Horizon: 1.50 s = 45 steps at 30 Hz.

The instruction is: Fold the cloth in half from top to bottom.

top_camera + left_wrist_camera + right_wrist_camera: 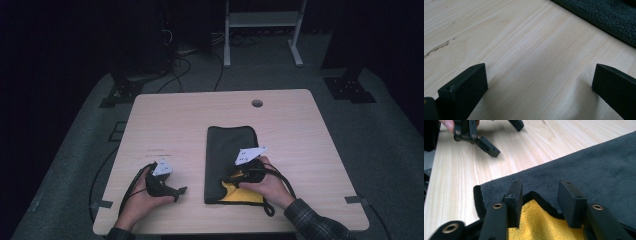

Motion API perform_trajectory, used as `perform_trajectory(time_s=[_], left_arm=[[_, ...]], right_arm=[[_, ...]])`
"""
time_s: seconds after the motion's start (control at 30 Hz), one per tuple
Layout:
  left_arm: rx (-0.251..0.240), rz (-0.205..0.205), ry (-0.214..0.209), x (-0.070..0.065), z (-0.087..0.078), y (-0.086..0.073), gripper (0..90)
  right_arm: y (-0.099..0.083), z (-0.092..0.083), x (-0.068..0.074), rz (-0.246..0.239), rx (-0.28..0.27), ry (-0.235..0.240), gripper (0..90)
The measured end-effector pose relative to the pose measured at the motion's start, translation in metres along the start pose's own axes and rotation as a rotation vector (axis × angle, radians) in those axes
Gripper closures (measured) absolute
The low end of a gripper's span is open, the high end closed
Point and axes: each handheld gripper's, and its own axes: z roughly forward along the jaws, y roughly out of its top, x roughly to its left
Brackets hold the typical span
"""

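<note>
A folded cloth (231, 150), dark grey outside and yellow inside, lies in the middle of the table. Its near corner is turned up, baring the yellow lining (536, 222). My right gripper (233, 176) sits over that corner. Its jaws stand a narrow gap apart with the cloth's dark edge (541, 201) between them, and they do not visibly clamp it. My left gripper (170, 189) rests on bare wood left of the cloth, wide open and holding nothing. The right gripper view shows the left gripper (486, 146) farther off.
The light wooden table (290, 125) has a round cable hole (257, 103) near its far edge. The dark cloth's edge (604, 17) crosses the top right of the left gripper view. A white metal frame (262, 30) and cables stand on the floor beyond the table.
</note>
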Motion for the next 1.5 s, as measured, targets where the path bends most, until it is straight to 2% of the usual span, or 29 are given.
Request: perform_trajectory(time_s=[0.03,0.17,0.27,0.37,0.47,0.77,0.9,1.07,1.3,1.4,1.5], left_arm=[[0.0,0.0,0.0,0.0,0.0,0.0,0.0],[0.0,0.0,0.0,0.0,0.0,0.0,0.0],[0.001,0.0,0.0,0.0,0.0,0.0,0.0],[0.0,0.0,0.0,0.0,0.0,0.0,0.0],[0.002,0.001,0.0,0.0,0.0,0.0,0.0],[0.003,0.001,-0.001,0.0,0.0,0.0,0.0],[0.003,0.001,-0.001,0.0,0.0,0.0,0.0],[0.003,0.001,0.0,0.0,0.0,0.0,0.0],[0.003,0.004,0.0,0.0,0.0,0.0,0.0],[-0.001,0.001,0.0,0.0,0.0,0.0,0.0],[0.0,0.001,0.0,0.0,0.0,0.0,0.0]], right_arm=[[0.0,0.0,0.0,0.0,0.0,0.0,58.9],[-0.001,0.006,-0.002,-0.007,0.03,-0.005,80.4],[0.0,0.002,-0.004,0.009,0.022,0.009,84.7],[0.001,-0.003,-0.005,0.03,0.015,0.024,85.1],[0.0,-0.015,-0.006,0.042,0.011,0.042,85.7],[-0.011,-0.043,-0.011,0.071,0.004,0.042,85.9],[-0.017,-0.054,-0.007,0.079,0.001,0.052,86.0],[-0.031,-0.068,-0.003,0.084,0.014,0.05,86.0],[-0.053,-0.085,-0.002,0.124,0.016,0.041,85.6],[-0.066,-0.086,-0.002,0.146,0.032,0.052,82.6],[-0.072,-0.084,0.001,0.145,0.051,0.058,79.0]])
